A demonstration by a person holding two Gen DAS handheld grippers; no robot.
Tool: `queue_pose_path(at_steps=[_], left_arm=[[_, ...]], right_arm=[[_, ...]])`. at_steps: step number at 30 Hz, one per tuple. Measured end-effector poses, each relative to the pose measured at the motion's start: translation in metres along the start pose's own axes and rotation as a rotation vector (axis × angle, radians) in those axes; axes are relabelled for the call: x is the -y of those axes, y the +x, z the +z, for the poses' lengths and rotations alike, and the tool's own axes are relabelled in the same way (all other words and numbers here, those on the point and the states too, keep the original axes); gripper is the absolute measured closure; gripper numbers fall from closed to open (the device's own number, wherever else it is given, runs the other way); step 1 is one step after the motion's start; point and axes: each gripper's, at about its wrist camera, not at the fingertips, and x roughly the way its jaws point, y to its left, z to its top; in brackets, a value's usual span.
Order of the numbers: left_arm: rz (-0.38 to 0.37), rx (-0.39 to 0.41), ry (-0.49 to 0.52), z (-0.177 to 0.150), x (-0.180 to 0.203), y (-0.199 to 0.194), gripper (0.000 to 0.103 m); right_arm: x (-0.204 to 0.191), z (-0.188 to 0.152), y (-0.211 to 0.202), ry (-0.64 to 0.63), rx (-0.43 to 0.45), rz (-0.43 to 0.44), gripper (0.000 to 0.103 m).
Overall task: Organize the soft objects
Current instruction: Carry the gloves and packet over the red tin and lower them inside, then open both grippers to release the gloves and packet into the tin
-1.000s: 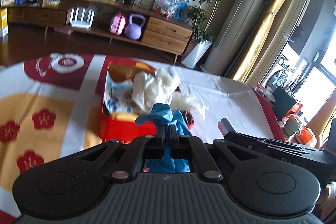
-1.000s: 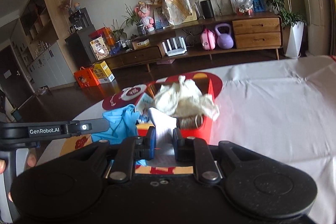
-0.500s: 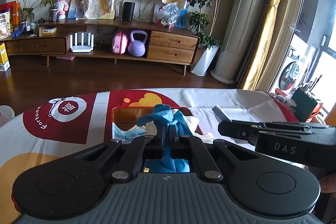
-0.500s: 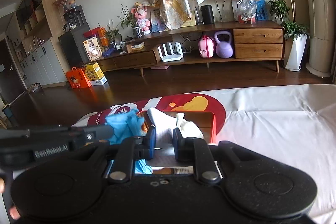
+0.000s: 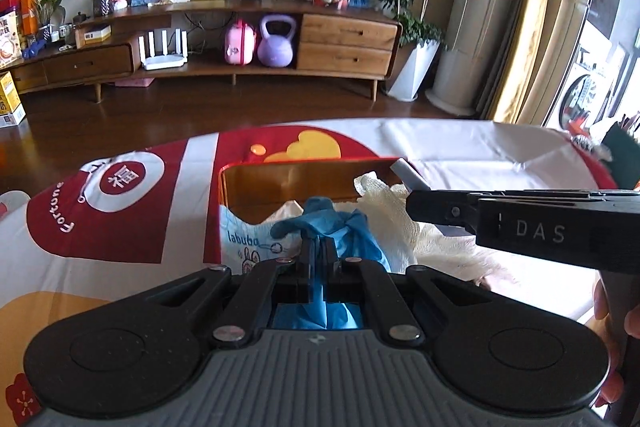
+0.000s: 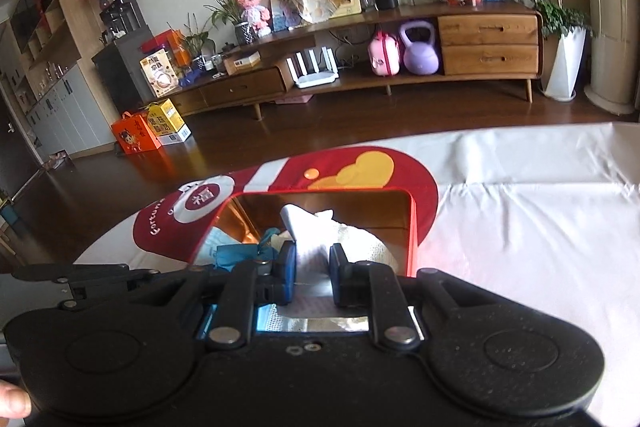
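Note:
In the left wrist view my left gripper (image 5: 319,243) is shut on a crumpled blue glove (image 5: 352,227), just above the near side of a red box (image 5: 304,175) with a golden inside. A cream mesh cloth (image 5: 394,221) and a pale tissue pack (image 5: 248,241) lie in the box. In the right wrist view my right gripper (image 6: 313,261) is shut on a white folded cloth (image 6: 316,235) over the same red box (image 6: 412,227). The blue glove (image 6: 238,251) shows to its left. Both grippers sit side by side over the box.
The box stands on a table with a red, white and yellow cloth (image 5: 120,211); its far edge (image 5: 440,121) drops to a dark wooden floor. A long wooden sideboard (image 5: 344,43) lines the back wall. A hand (image 5: 608,311) holds the right gripper's handle.
Both grippers have moved forward and lower with their loads. They now sit close over the box's opening, and the box fills more of each view.

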Motion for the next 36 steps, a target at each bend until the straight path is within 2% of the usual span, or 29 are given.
queue_pose_path(at_steps=[10,20,26,28,36], left_arm=[[0.011,-0.069,0.019,-0.007,0.003,0.022,0.100],[0.023,-0.076,-0.015,-0.010,0.000,0.010,0.099],[0.025,-0.067,-0.030,-0.011,-0.003,-0.007,0.099],[0.029,-0.053,-0.025,-0.012,-0.002,-0.015,0.099],[0.003,-0.026,-0.018,-0.015,0.007,-0.049,0.098]], right_arm=[[0.008,-0.014,0.011,0.030,-0.031,-0.009,0.085],[-0.005,-0.008,-0.006,-0.027,-0.007,-0.031,0.076],[-0.010,-0.008,-0.027,-0.051,0.015,-0.031,0.060],[-0.013,-0.010,-0.035,-0.065,0.029,-0.033,0.050],[-0.020,-0.014,-0.074,-0.089,0.071,-0.033,0.040]])
